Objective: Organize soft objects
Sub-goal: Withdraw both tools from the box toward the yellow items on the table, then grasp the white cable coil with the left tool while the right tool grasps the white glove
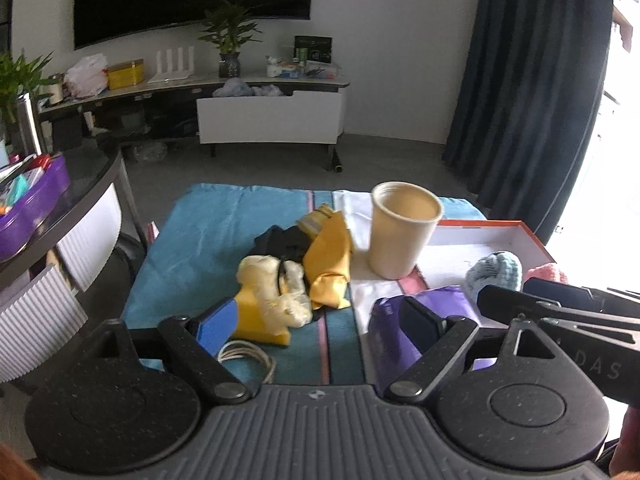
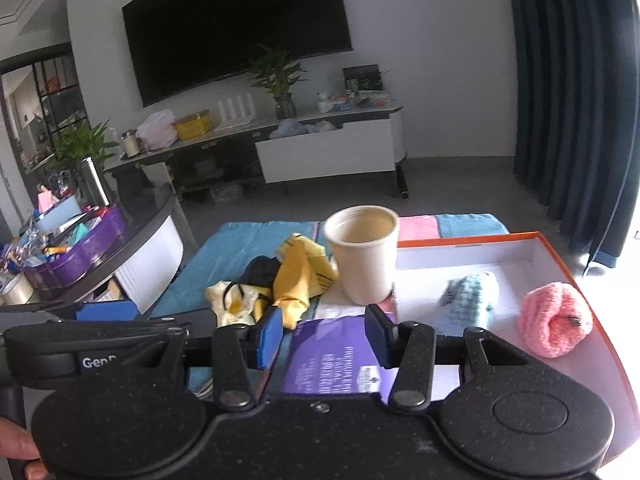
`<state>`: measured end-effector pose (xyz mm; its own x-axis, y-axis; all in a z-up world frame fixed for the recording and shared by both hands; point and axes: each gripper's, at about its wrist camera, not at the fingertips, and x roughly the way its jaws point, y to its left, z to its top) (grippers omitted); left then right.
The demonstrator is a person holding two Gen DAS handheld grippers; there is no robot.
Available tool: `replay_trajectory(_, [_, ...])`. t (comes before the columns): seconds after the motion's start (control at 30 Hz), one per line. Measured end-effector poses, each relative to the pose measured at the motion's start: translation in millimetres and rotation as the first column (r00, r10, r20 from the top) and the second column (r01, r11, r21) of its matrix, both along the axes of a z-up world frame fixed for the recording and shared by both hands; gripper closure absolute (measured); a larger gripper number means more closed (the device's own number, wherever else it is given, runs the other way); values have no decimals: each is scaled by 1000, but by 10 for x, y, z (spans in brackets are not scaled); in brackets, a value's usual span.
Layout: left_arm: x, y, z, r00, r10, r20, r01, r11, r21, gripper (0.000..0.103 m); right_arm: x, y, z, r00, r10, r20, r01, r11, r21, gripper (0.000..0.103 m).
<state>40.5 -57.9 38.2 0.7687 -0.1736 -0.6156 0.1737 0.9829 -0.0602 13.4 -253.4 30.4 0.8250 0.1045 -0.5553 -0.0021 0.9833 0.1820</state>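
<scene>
Soft toys, a cream plush (image 1: 276,292) and yellow pouch (image 1: 329,264) on the blue cloth (image 1: 208,232), blue ball (image 2: 470,298) and pink ball (image 2: 554,320) in the box (image 2: 560,248), both grippers angled downward side by side, left gripper (image 1: 320,320) spread and empty, right gripper (image 2: 324,336) parted over a purple packet (image 2: 332,364), not touching.

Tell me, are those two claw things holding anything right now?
No. The left gripper and the right gripper both stand open with nothing pinched; the purple packet merely lies on the table beyond the right one.

pink sock (image 2: 554,322), cream cup (image 2: 362,254), purple pouch (image 2: 332,356)
</scene>
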Motion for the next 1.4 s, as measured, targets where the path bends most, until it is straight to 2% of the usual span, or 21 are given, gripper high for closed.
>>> replay_trajectory(0.37, [-23,354,-75,998,59,-11,-59,998,-17,14,133,341,-73,997,74,-25,-73,997,12,46])
replay_trajectory(0.67, [21,468,-156,997,71,-23,-72,997,-32,14,214,498,-142,993,110,-43,-110,994,5,46])
replay_trajectory(0.83, [91,508,-216,997,73,-39,-75,996,-50,9,249,519,-185,993,108,-52,-108,994,7,43])
replay_trajectory(1.17, [341,624,-406,990,116,-81,-118,993,-25,9,336,384,-224,995,83,-54,-82,996,20,43])
replay_trajectory(1.4, [330,946,-429,976,196,-98,-198,980,-9,8,524,512,-290,987,137,-89,-135,990,27,42])
